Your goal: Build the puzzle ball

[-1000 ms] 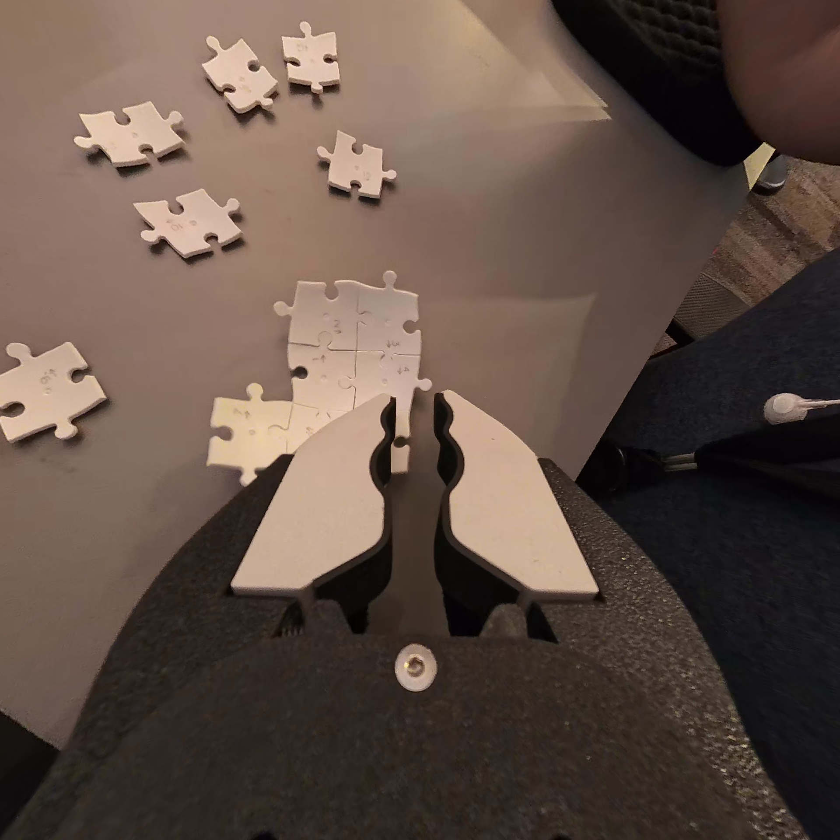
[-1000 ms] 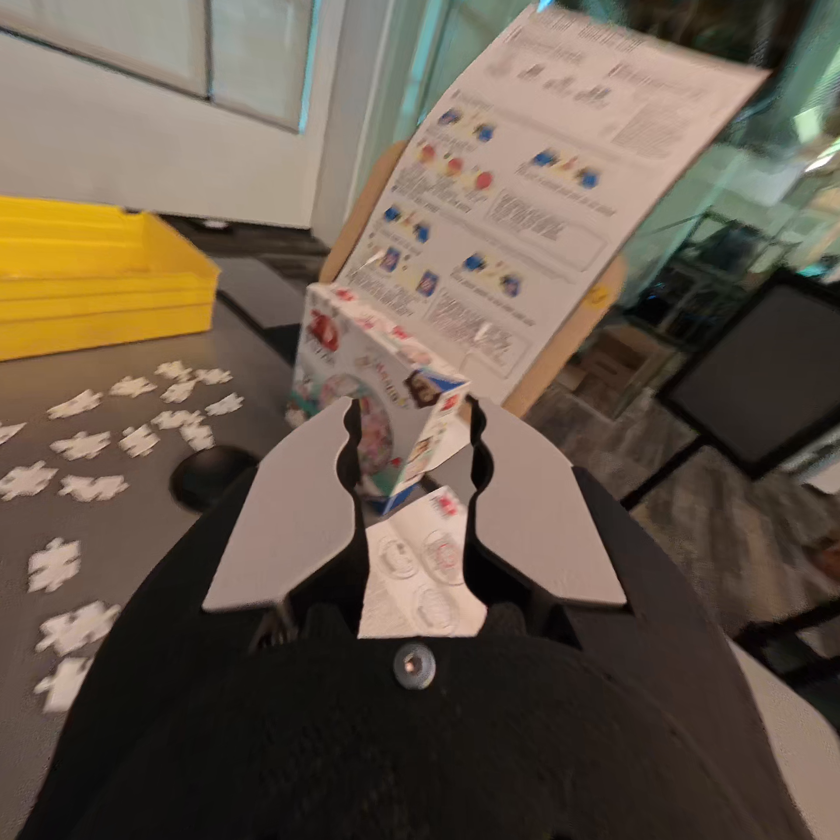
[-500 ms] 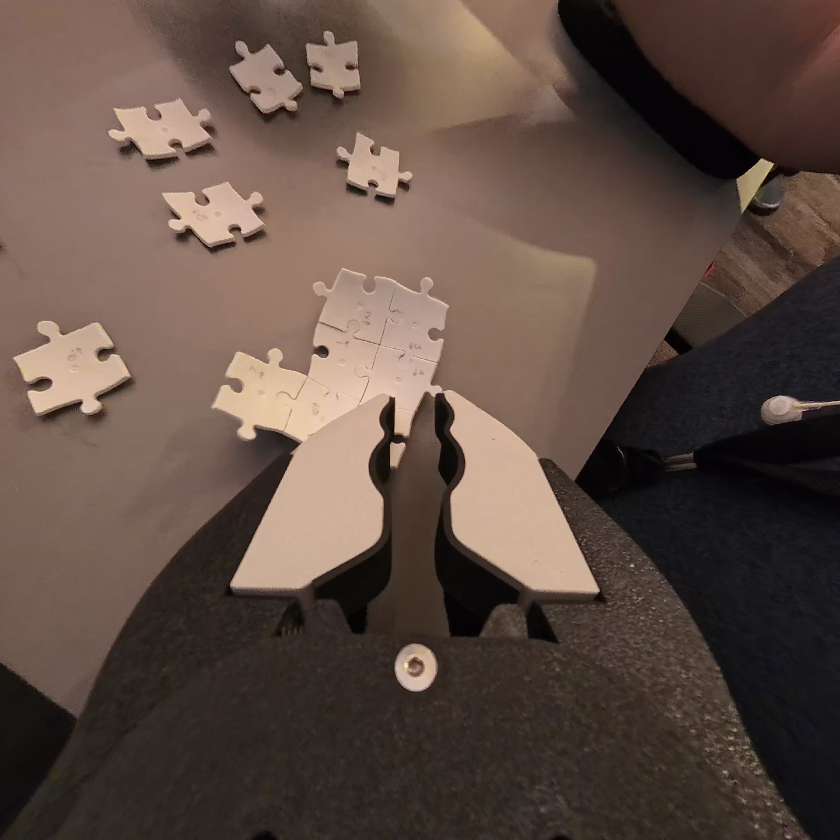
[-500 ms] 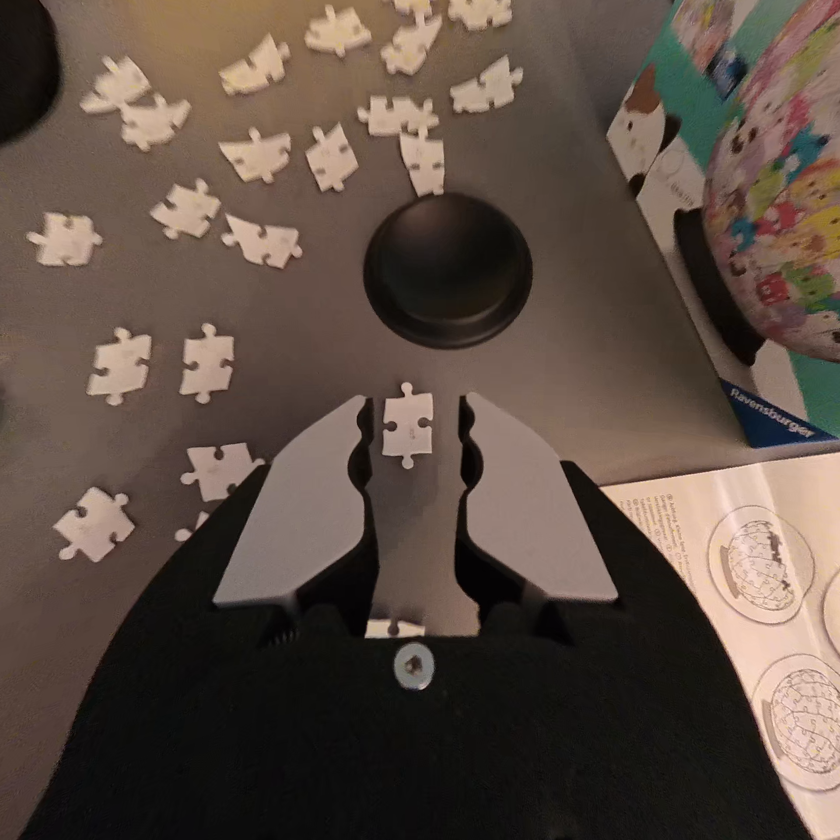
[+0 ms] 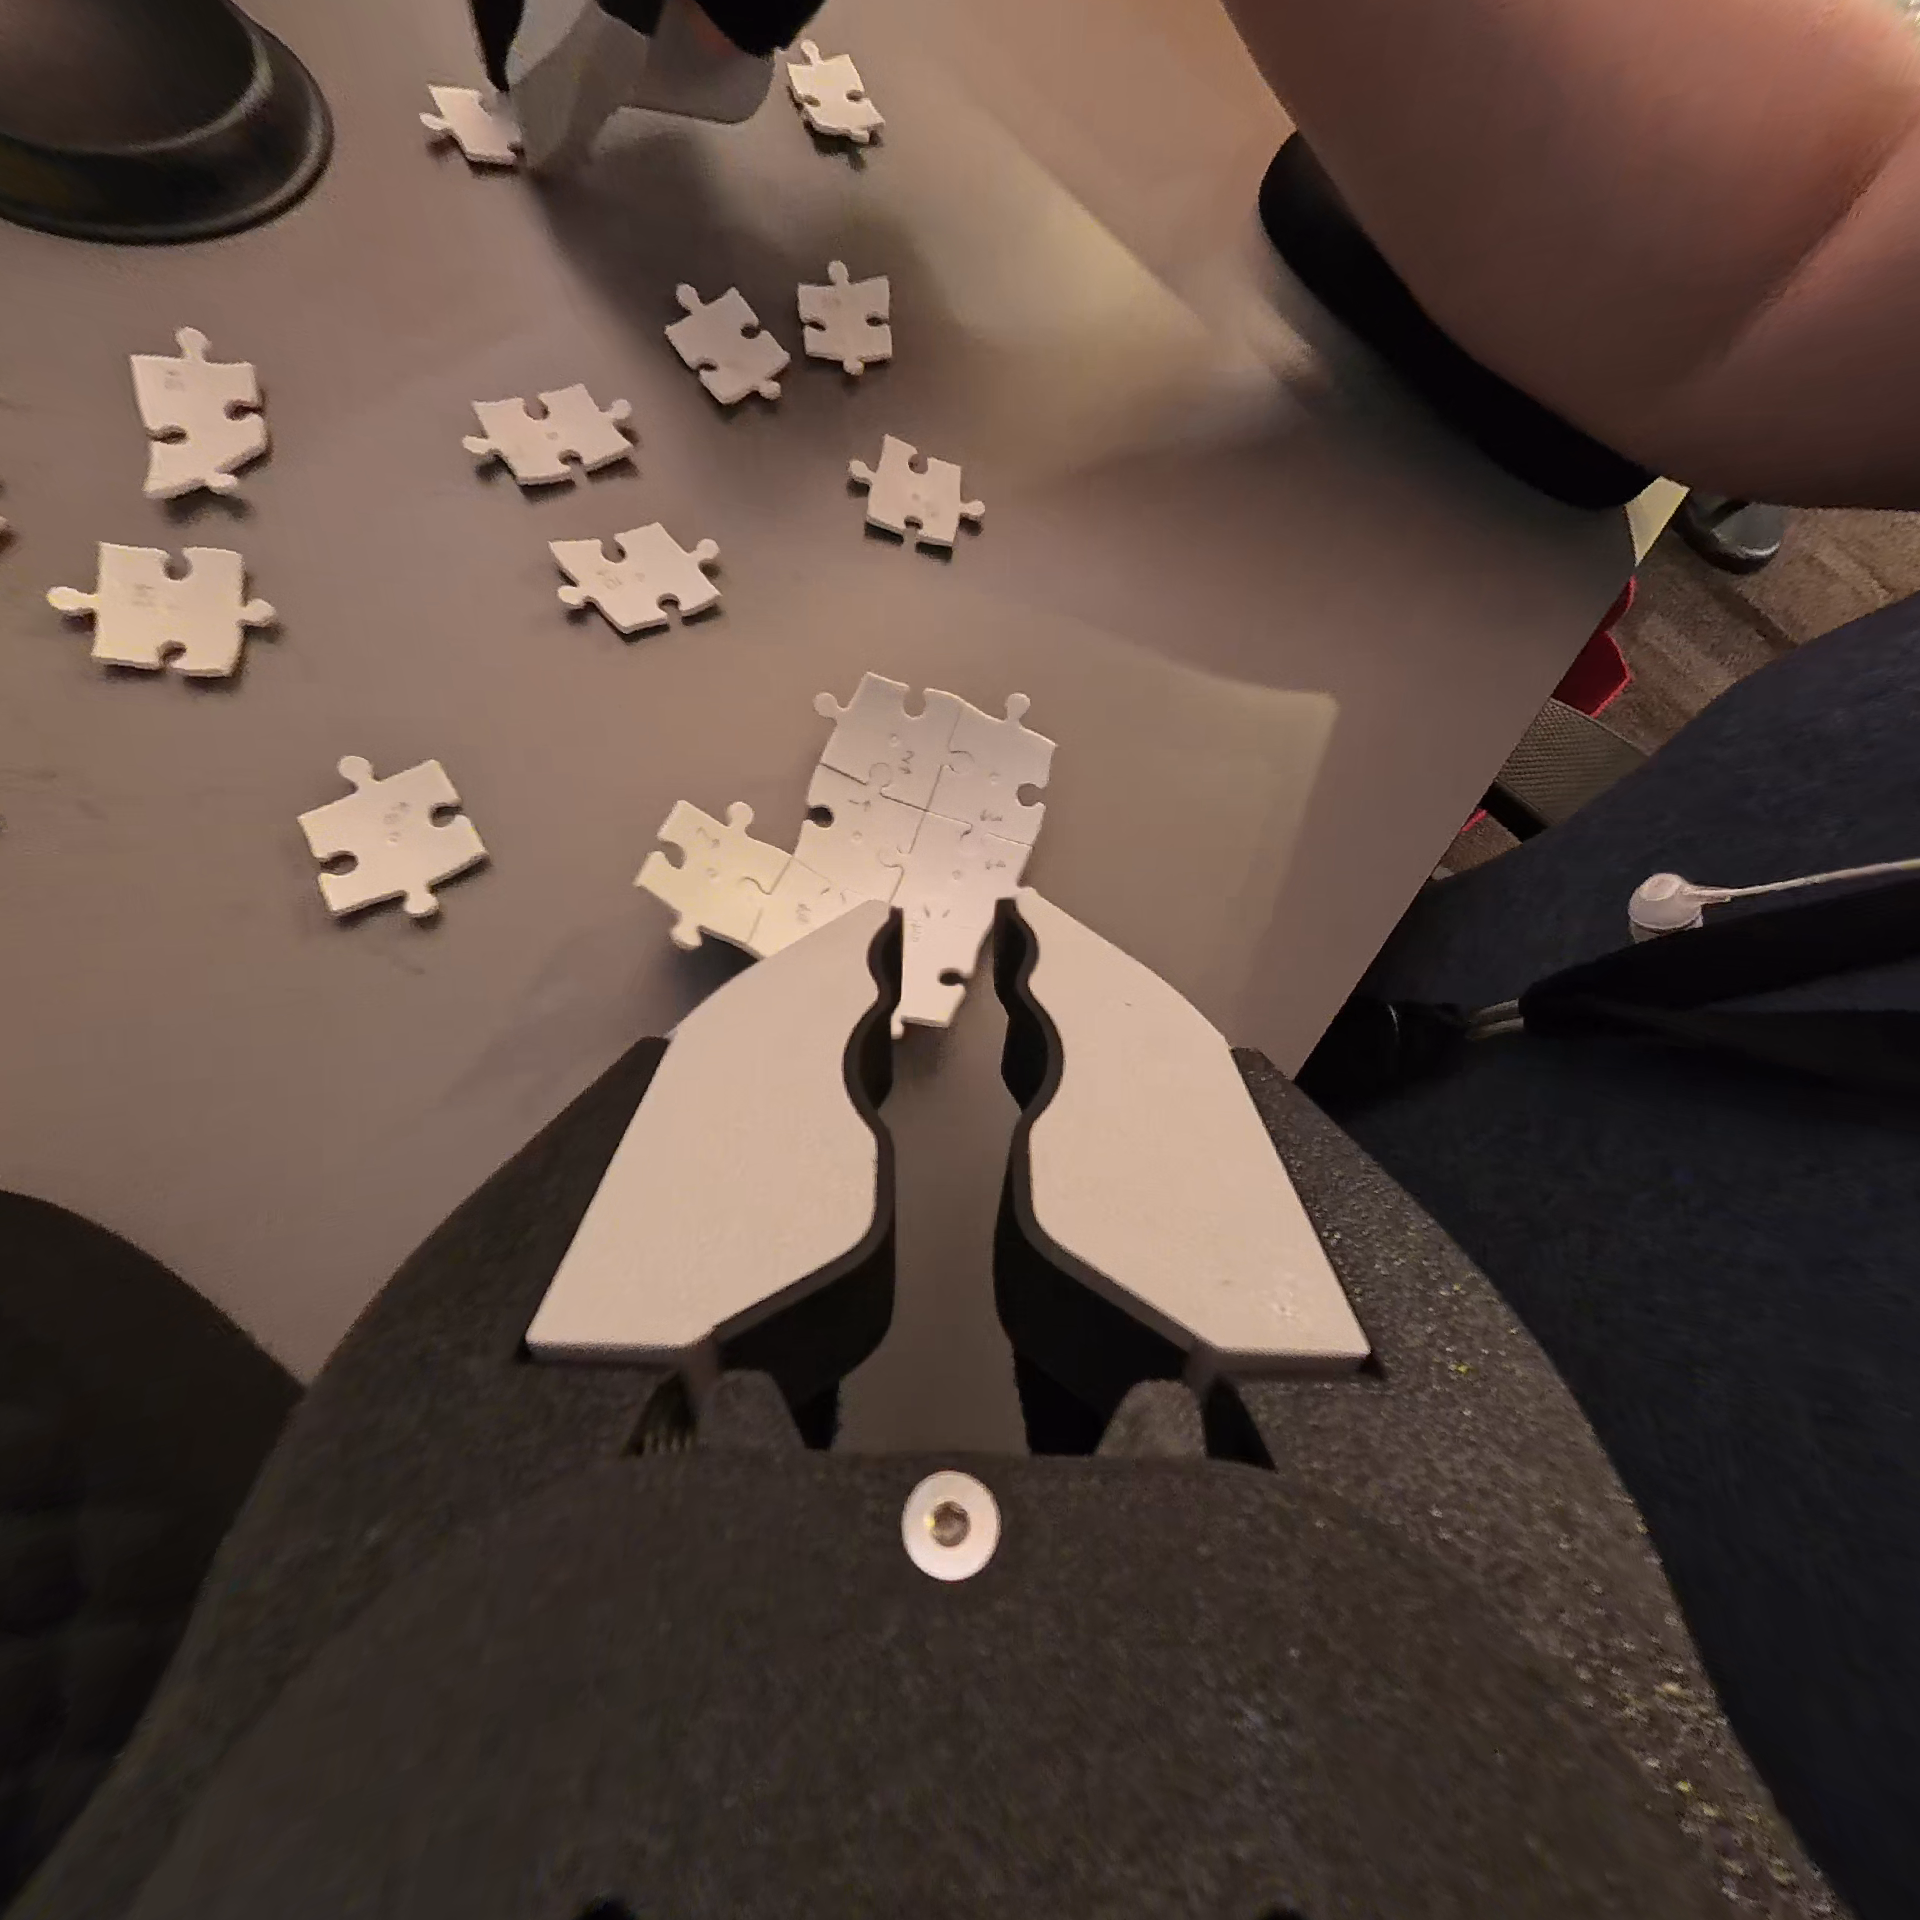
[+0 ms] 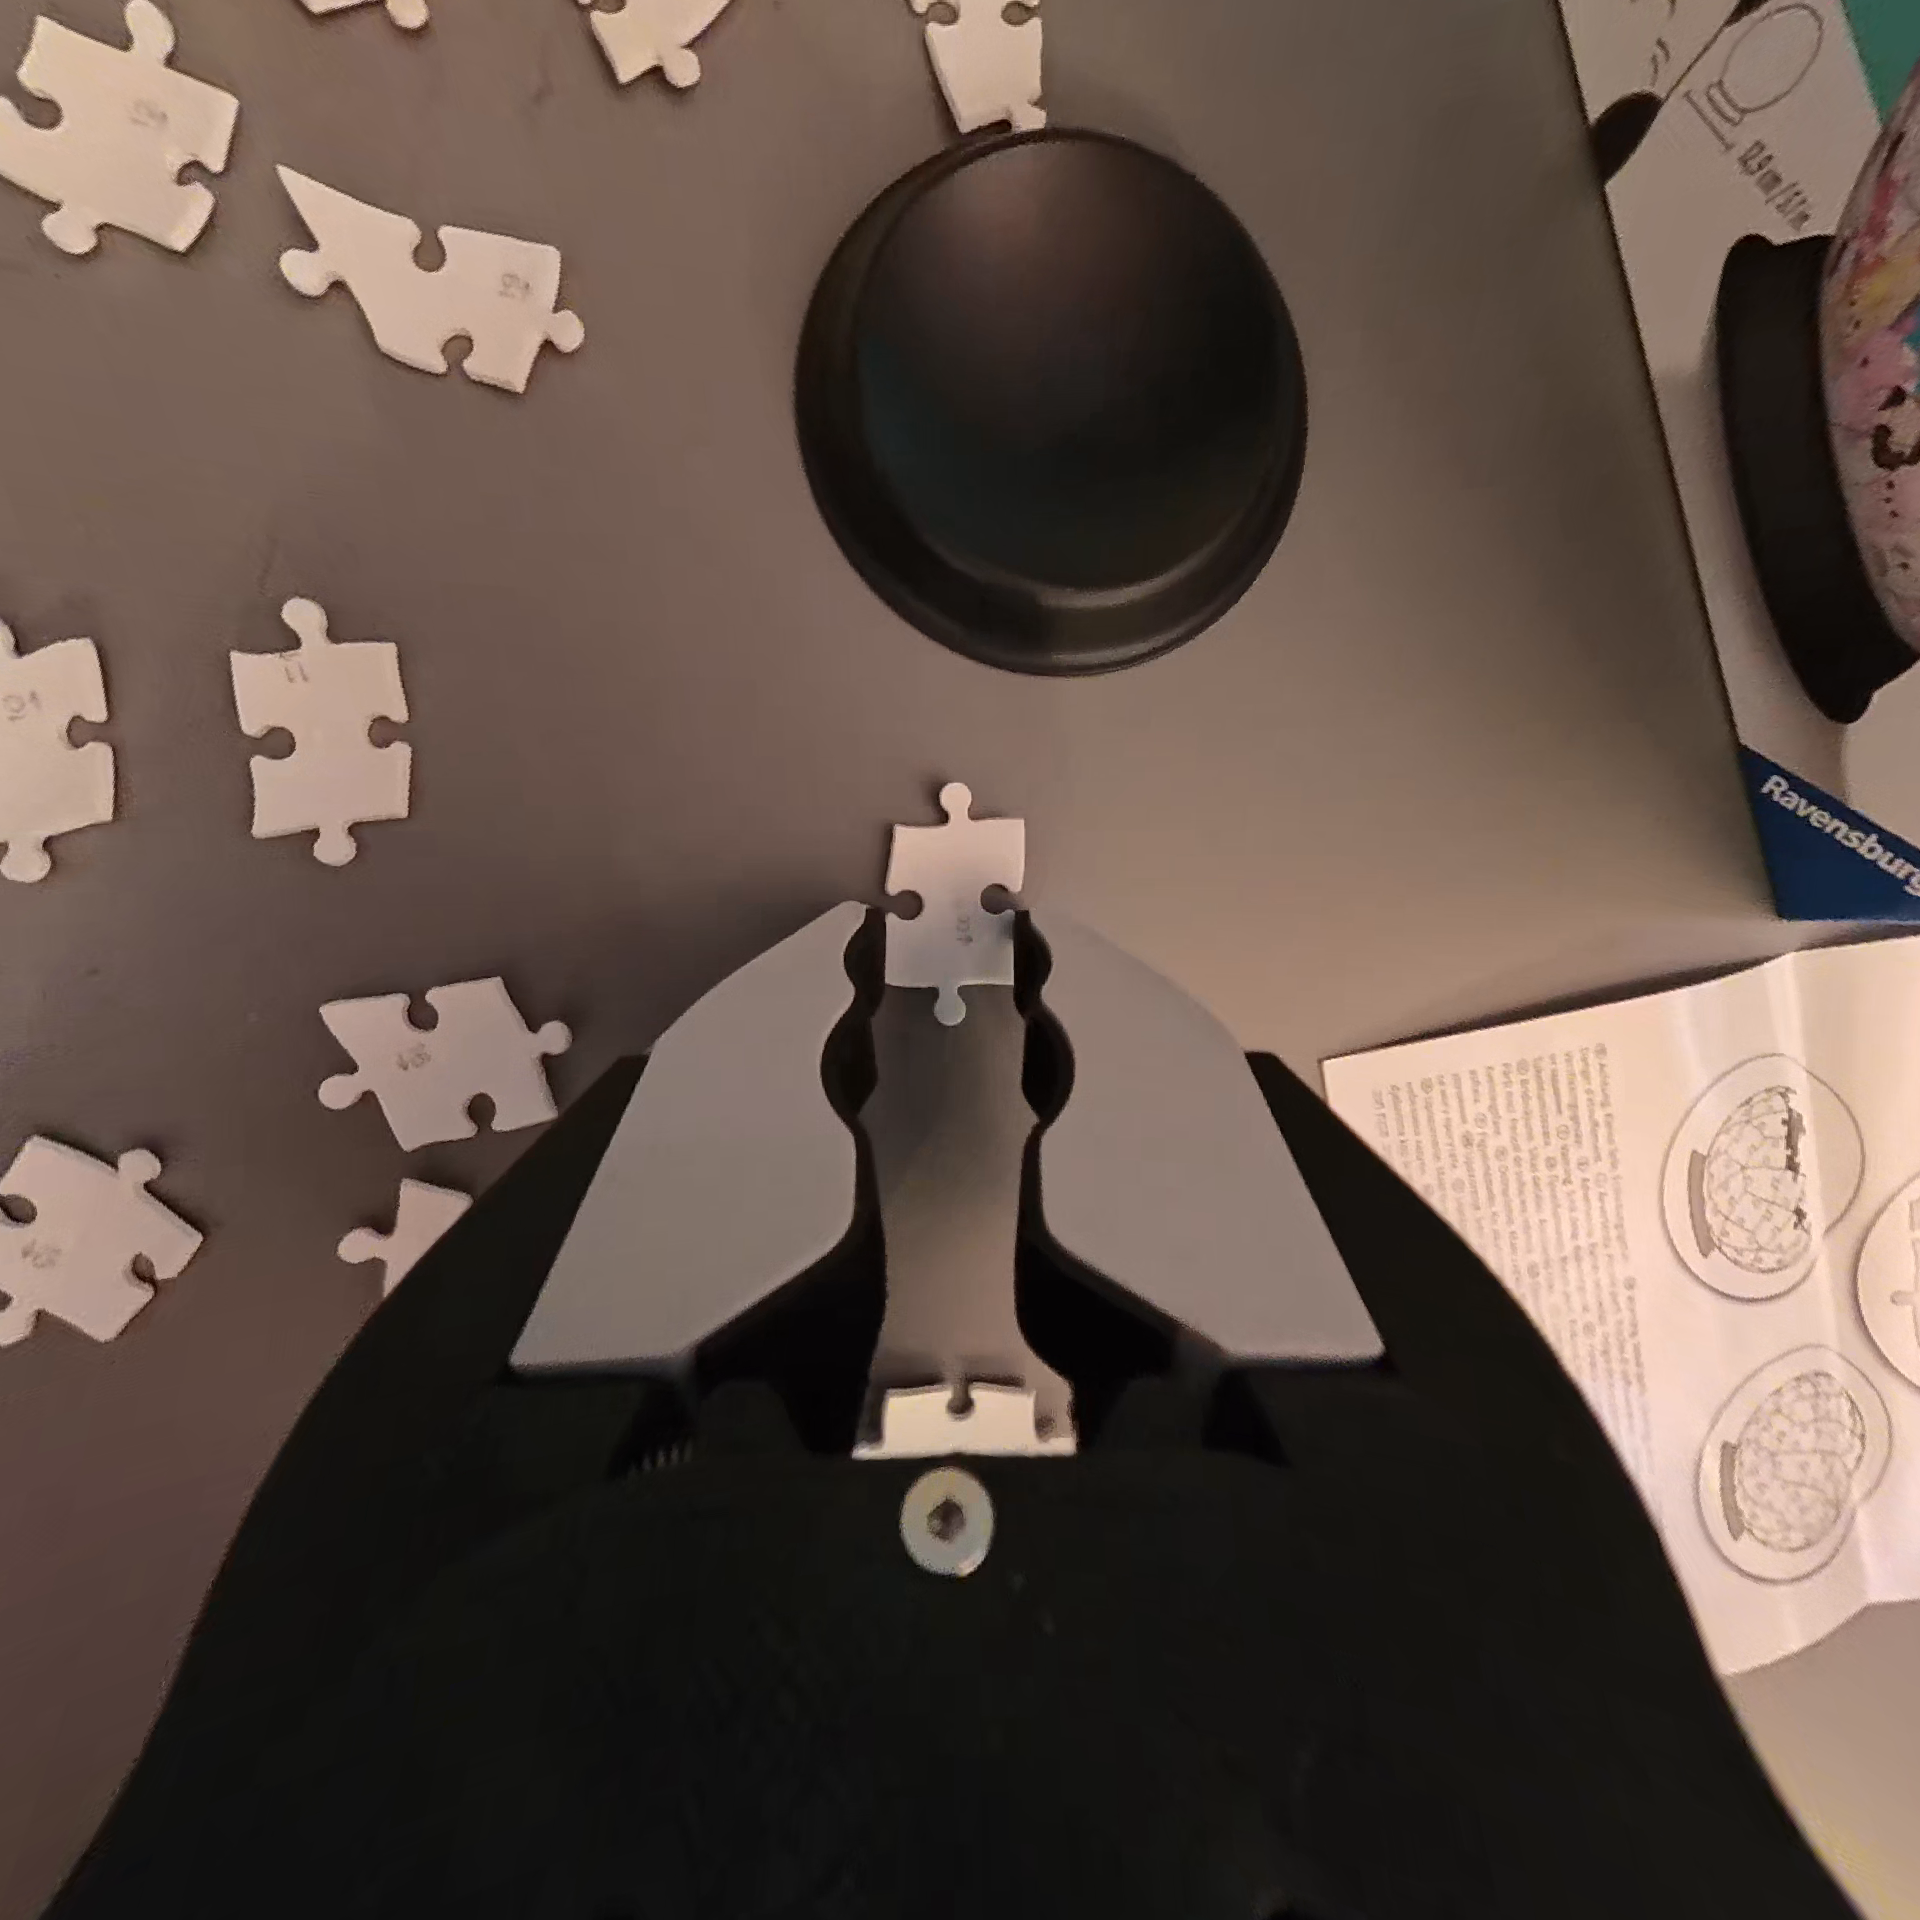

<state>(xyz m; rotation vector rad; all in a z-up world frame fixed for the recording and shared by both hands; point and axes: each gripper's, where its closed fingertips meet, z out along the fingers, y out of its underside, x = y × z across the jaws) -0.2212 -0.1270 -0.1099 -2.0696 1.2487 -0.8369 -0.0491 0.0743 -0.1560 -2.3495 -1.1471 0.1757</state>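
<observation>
R gripper (image 6: 945, 925) open, jaws straddling single piece (image 6: 954, 902) at 6 o'clock of black stand (image 6: 1049, 400). L gripper (image 5: 943, 920) part open, empty, over joined patch (image 5: 914, 821). Close square on flat edges, avoid tabs, lift straight.

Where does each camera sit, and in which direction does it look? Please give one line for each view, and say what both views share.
Left wrist view: sits on the left gripper, looks down along its fingers at the joined puzzle pieces near the table edge; a forearm and a dark-clothed lap show.
Right wrist view: sits on the right gripper, looks straight down at a single puzzle piece between its fingertips; no body shows.
Shared: the black round stand and the grey table.
</observation>
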